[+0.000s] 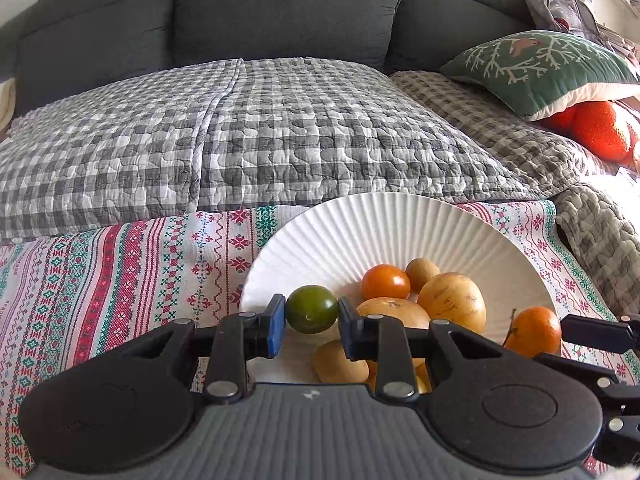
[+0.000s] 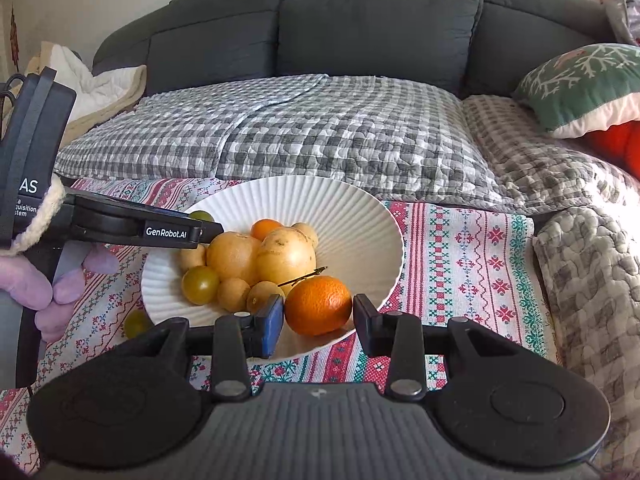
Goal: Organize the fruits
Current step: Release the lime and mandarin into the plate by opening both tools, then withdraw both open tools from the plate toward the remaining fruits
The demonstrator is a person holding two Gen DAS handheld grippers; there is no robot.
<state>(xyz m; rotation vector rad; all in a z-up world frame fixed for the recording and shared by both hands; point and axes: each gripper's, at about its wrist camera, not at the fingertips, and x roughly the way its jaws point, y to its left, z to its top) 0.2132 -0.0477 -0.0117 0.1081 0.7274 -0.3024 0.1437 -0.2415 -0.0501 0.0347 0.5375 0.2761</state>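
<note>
A white ribbed plate (image 1: 400, 224) on the patterned cloth holds several yellow-brown fruits (image 1: 452, 298) and an orange tomato (image 1: 386, 281). My left gripper (image 1: 312, 312) is shut on a green tomato (image 1: 311, 309) over the plate's near-left rim. From the right wrist view this gripper (image 2: 212, 229) reaches in from the left, with the tomato (image 2: 201, 216) at its tip. My right gripper (image 2: 319, 312) is shut on a mandarin (image 2: 318, 305) with a stem, at the plate's (image 2: 360, 216) front edge. Another green tomato (image 2: 201, 285) lies in the plate.
One green tomato (image 2: 136, 323) lies on the striped cloth (image 2: 460, 248) left of the plate. A grey sofa with a checked quilt (image 1: 240, 132) is behind. A green cushion (image 1: 548, 68) and an orange plush thing (image 1: 596, 130) lie at the right. A hand (image 2: 44, 292) holds the left gripper.
</note>
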